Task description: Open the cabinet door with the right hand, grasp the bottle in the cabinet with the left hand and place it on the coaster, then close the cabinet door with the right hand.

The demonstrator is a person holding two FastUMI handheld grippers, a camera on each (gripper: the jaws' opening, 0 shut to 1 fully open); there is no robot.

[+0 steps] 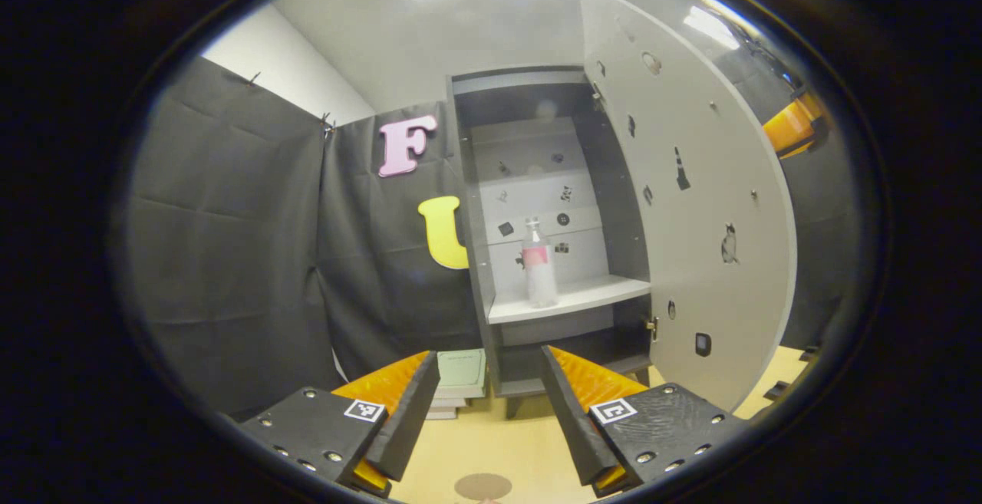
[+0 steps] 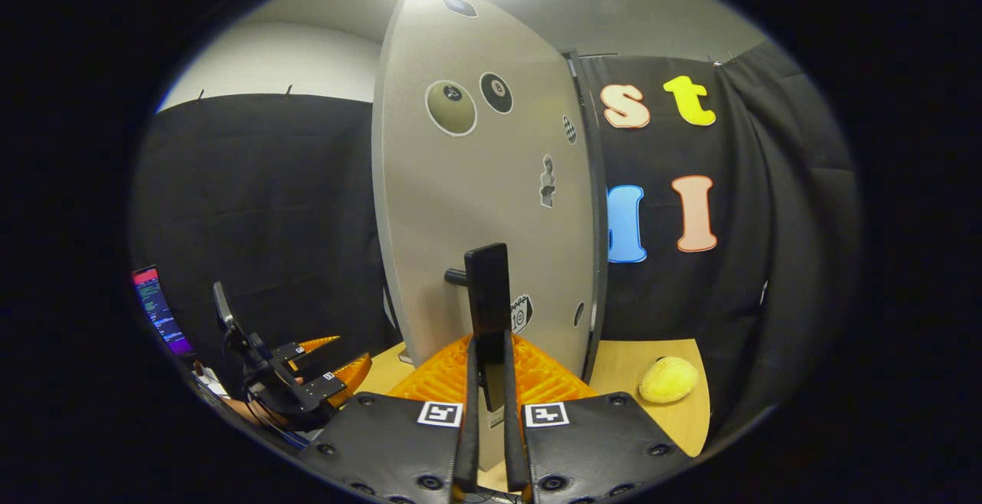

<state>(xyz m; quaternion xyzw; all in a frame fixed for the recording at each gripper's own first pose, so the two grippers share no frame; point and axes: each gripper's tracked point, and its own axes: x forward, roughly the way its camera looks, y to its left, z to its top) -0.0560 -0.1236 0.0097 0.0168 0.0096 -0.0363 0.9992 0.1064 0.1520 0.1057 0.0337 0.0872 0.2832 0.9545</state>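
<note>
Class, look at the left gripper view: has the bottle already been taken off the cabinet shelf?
No. The bottle stands upright on the cabinet shelf behind the open door, and the left gripper is open with nothing between its fingers.

Green books (image 1: pixel 460 373), a yellow lumpy object (image 2: pixel 668 380) on wooden table (image 2: pixel 675 420)

Grey cabinet door (image 1: pixel 690 205), pink-banded clear bottle (image 1: pixel 538 265)

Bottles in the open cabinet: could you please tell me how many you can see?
1. A single bottle stands upright on the cabinet shelf, towards its left side, seen in the left gripper view. The cabinet's lower section is dark, so others may be hidden there.
</note>
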